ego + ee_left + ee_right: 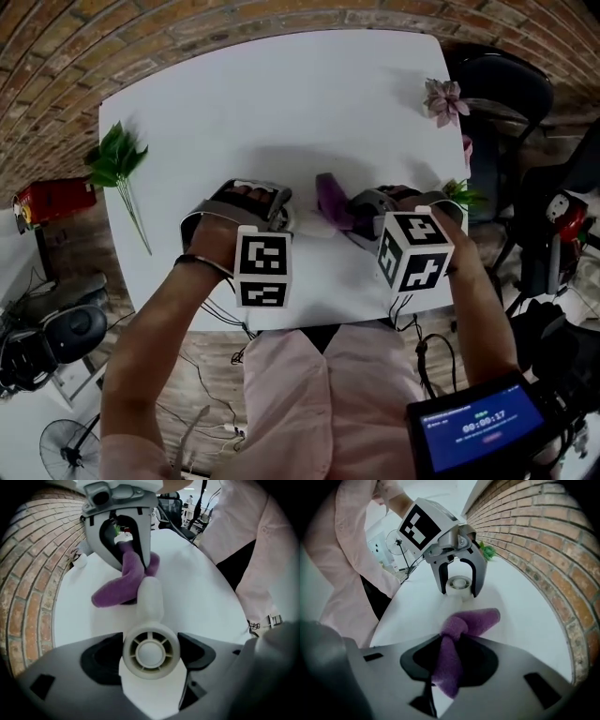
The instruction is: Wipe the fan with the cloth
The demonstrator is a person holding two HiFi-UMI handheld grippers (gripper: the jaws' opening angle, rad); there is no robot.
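Observation:
A small white fan (150, 599) sits between the jaws of my left gripper (151, 652), which is shut on its round hub; one blade sticks forward over the white table (281, 103). My right gripper (449, 660) is shut on a purple cloth (474, 620). The cloth's free end lies on the table against the fan's blade. In the head view the two grippers face each other near the table's front edge, the left gripper (281, 221) and the right gripper (354, 217), with the cloth (330, 201) between them. The fan's far side is hidden.
A green leafy sprig (118, 161) lies at the table's left edge. A pink flower (443, 99) and another green sprig (462, 194) are at the right edge. A black chair (511, 86) stands beyond the right corner. A screen (484, 427) shows at the lower right.

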